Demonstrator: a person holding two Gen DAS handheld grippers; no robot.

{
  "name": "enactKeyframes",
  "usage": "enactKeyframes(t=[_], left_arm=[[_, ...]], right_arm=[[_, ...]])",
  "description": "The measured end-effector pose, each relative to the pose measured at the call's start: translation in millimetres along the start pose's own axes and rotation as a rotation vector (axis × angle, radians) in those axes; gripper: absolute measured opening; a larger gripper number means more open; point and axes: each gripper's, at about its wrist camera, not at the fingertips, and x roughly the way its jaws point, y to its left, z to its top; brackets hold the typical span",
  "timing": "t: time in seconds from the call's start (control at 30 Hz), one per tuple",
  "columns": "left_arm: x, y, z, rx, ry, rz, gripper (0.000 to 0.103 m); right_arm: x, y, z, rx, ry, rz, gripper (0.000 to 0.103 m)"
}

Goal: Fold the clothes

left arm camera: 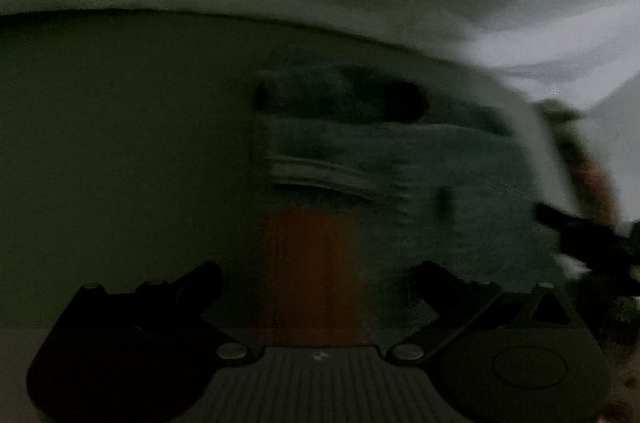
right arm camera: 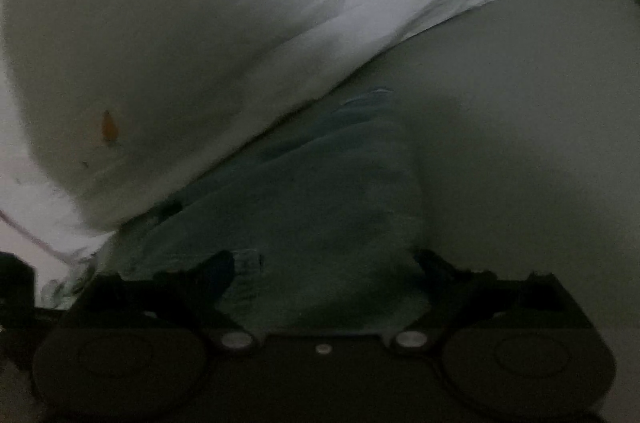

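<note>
Both views are dark and blurred. The left gripper (left arm camera: 316, 271) and right gripper (right arm camera: 324, 263) hang low over blue denim jeans (right arm camera: 304, 207), jaws spread, gripping nothing.

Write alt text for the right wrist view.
Dim, blurred close-up: the right gripper, fingers spread, sits low over a blue-green garment on a pale surface. White creased cloth covers the upper left.

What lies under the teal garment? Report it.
The teal garment lies on a pale sheet; white cloth borders its far edge. An orange patch shows at its near edge. Anything beneath is covered.
</note>
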Motion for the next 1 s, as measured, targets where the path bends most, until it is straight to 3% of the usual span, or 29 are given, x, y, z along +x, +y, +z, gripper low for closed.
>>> enactKeyframes(t=[0.03, 0.13, 0.27, 0.43, 0.47, 0.53, 0.57, 0.67, 0.73, 0.77, 0.83, 1.0], left_arm=[[0.9, 0.2, 1.0, -0.019, -0.008, -0.026, 0.102], [-0.3, 4.7, 1.9, -0.118, -0.027, -0.008, 0.103], [-1.9, 4.9, -0.6, -0.124, -0.036, 0.002, 0.103], [4.8, 6.1, 2.6, -0.075, 0.021, -0.145, 0.102], [4.6, 10.2, 3.6, -0.098, 0.021, -0.166, 0.102], [2.0, 19.0, 2.3, -0.155, 0.005, -0.196, 0.102], [-0.5, 21.8, -0.3, -0.188, -0.012, -0.198, 0.101], [-12.0, 15.9, -6.7, -0.206, -0.060, -0.117, 0.081], [-21.3, 7.2, -10.5, -0.155, -0.083, -0.041, 0.061], [-23.6, 4.3, -12.0, -0.147, -0.088, -0.037, 0.059], [-26.8, 0.8, -14.3, -0.152, -0.087, -0.066, 0.050], [-38.9, -27.7, -28.7, -0.121, -0.101, -0.165, 0.046]], right_arm=[[-0.7, -6.1, 1.4, 0.027, -0.001, 0.032, 0.101], [3.7, -21.2, 7.9, 0.125, -0.009, 0.102, 0.103], [19.1, -26.1, 17.8, 0.174, -0.007, 0.147, 0.103], [41.3, -19.4, 28.7, 0.180, 0.070, 0.230, 0.103], [42.9, -17.7, 30.7, 0.186, 0.081, 0.235, 0.094], [35.9, -12.6, 28.3, 0.176, 0.072, 0.132, 0.052], [30.7, -9.9, 25.6, 0.175, 0.067, 0.063, 0.023], [4.9, 16.5, 15.0, 0.191, -0.002, 0.004, 0.019], [-16.1, 45.3, 10.9, 0.149, -0.043, -0.003, 0.018], [-26.7, 60.1, 9.0, 0.125, -0.063, -0.005, 0.018], [-48.0, 89.8, 5.1, 0.078, -0.104, -0.009, 0.018], [-110.9, 139.6, -5.6, 0.028, -0.210, -0.029, 0.018]])
